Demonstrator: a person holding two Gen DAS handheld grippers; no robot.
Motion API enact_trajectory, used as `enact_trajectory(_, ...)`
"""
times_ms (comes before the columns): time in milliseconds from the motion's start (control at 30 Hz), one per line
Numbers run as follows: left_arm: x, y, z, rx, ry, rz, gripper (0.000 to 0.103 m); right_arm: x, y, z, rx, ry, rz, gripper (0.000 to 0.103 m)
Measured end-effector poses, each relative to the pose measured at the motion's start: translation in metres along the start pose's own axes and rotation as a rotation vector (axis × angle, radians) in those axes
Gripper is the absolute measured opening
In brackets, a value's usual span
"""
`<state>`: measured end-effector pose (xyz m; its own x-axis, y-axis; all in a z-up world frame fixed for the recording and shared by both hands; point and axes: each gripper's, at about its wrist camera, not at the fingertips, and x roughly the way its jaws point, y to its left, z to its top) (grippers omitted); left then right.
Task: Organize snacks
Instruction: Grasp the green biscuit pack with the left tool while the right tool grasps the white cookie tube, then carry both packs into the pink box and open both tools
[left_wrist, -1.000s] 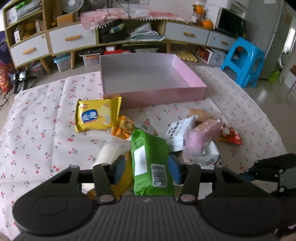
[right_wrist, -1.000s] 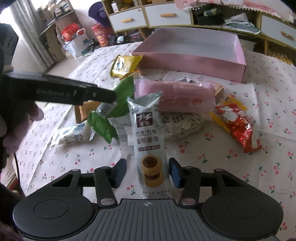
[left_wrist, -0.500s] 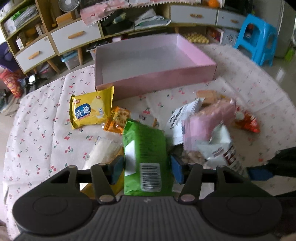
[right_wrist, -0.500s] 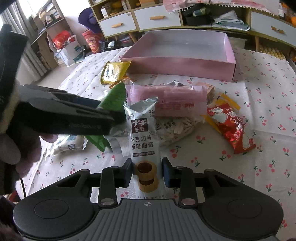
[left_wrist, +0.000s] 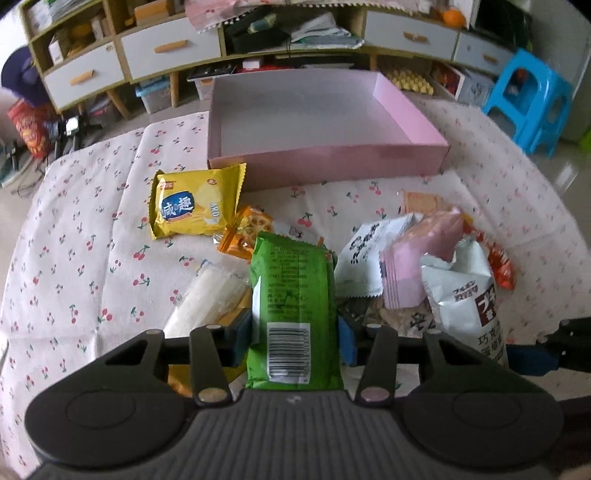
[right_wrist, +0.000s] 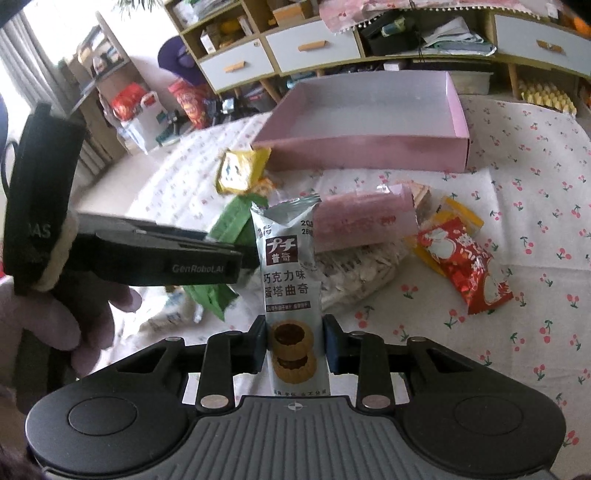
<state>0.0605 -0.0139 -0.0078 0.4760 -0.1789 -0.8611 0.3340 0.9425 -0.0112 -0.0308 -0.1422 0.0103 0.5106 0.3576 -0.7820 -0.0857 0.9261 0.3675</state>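
Observation:
My left gripper (left_wrist: 293, 338) is shut on a green snack pack (left_wrist: 293, 295) and holds it above the table. My right gripper (right_wrist: 293, 347) is shut on a silver cookie pack (right_wrist: 290, 280), held upright; that pack also shows in the left wrist view (left_wrist: 467, 306). An open, empty pink box (left_wrist: 325, 162) lies at the far side of the cherry-print tablecloth (left_wrist: 74, 240); it also shows in the right wrist view (right_wrist: 369, 151). Loose snacks lie before it: a yellow pack (left_wrist: 194, 205), an orange pack (left_wrist: 245, 234), a pink pack (right_wrist: 364, 221), a red pack (right_wrist: 465, 264).
A white pack (left_wrist: 207, 301) lies left of the green one. The left gripper's body (right_wrist: 147, 258) and the hand holding it cross the right wrist view. Cabinets with drawers (left_wrist: 166, 48) stand behind the table. A blue stool (left_wrist: 528, 99) stands at the right.
Both grippers have risen and moved closer to the pink box with their packs. The right gripper closed on the cookie pack and lifted it upright.

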Motion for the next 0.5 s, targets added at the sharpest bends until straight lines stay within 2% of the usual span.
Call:
enact_trajectory(233, -0.018, 0.01, 0.009, -0.06, -0.048, -0.042, 0.043, -0.017, 0.0, 0.015, 0.049, -0.037, 0.03, 0.03)
enact_trajectory(500, -0.028, 0.03, 0.022, -0.18, -0.098, -0.076, 0.043, -0.037, -0.009, 0.047, 0.125, -0.141, 0.016, 0.03)
